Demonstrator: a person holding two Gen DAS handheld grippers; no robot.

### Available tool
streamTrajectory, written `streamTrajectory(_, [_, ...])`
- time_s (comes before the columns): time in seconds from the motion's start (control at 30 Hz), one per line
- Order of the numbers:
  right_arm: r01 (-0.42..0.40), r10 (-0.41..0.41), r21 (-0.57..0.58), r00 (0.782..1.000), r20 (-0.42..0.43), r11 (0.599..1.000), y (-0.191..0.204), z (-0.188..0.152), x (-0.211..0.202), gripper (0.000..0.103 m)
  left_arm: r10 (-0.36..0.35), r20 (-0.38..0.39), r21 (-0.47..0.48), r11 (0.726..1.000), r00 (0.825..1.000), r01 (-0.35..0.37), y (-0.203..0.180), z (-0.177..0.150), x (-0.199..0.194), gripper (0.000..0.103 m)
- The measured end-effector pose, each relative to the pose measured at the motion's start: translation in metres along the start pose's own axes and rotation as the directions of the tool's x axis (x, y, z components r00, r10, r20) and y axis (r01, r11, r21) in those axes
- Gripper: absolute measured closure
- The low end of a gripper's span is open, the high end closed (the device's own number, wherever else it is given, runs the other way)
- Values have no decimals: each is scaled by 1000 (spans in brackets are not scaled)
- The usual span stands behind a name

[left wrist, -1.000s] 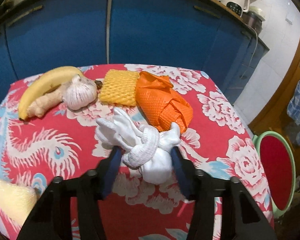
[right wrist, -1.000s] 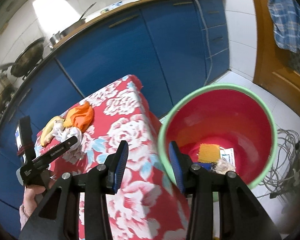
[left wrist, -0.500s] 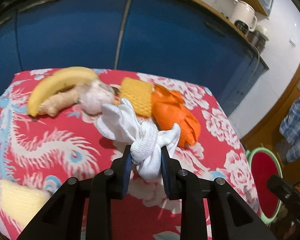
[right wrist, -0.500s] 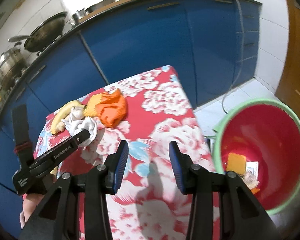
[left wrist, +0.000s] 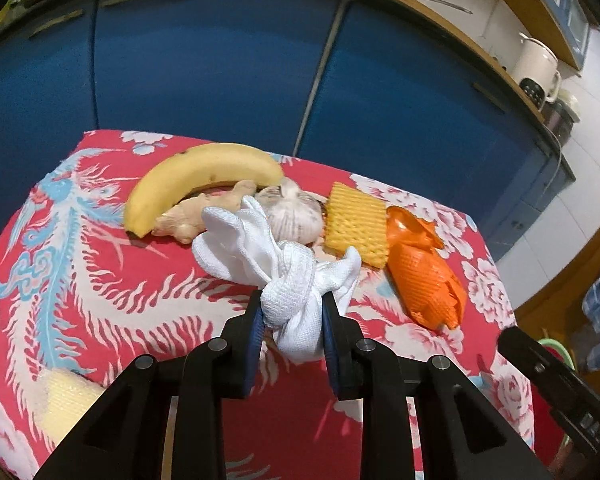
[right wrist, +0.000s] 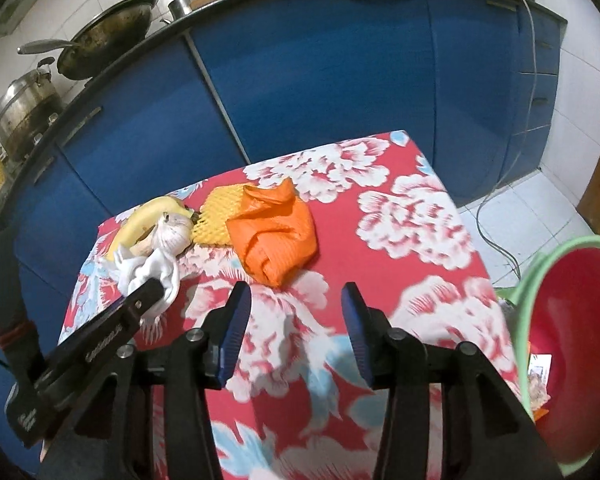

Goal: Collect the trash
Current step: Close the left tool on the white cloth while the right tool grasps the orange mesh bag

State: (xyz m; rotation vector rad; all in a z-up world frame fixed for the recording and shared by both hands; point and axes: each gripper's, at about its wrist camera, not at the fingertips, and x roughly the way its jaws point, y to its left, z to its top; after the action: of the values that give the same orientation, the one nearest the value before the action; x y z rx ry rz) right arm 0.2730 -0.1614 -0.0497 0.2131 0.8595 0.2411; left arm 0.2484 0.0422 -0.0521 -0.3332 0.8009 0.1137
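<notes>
Carrying the knotted white cloth (left wrist: 296, 292) across to the red bin (right wrist: 572, 360) is where things could slip: the left tool (left wrist: 293, 322) pinches only the lower knot, and the loose upper folds hang free toward the garlic bulb (left wrist: 294, 216) and ginger root (left wrist: 188, 220), so a low sweep could drag or topple them. A weak pinch on soft fabric could also let the bundle slide out before it reaches the bin, which sits off the worktop (left wrist: 100, 280) at the far right of the right wrist view.

Going by size: the worktop wears a red floral cover; the bin has a green rim; a banana (left wrist: 196, 180) curves at upper left; an orange mesh wrap (left wrist: 424, 280) lies crumpled right of centre; a yellow foam net (left wrist: 354, 226) sits just beside it.

The cloth is white, woven and tied into a lump, held just above the cover at centre frame.

The right tool (right wrist: 296, 320) stands open with nothing between its pads, its jaws having just widened, pointing toward the orange wrap.
</notes>
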Motion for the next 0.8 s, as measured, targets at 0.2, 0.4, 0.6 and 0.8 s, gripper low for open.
streamTrajectory(0.2, [6,-6,2,1000,-18,1000,10,6,28,54,5,-9,-13,1000,1000,-5,3,-1,3,76])
streamTrajectory(0.4, [16,-16,-9,999,-30,1000,19,7,48,54,11,-17,-28,1000,1000,-11,6,-1,6,76])
streamTrajectory(0.6, [19,-19,-14,999,-43,1000,21,7,60,56,9,-26,-36,999,1000,-10,7,-1,9,76])
streamTrajectory(0.8, [35,-36,-21,999,-41,999,17,6,64,81,4,-24,-29,1000,1000,-4,6,-1,7,76])
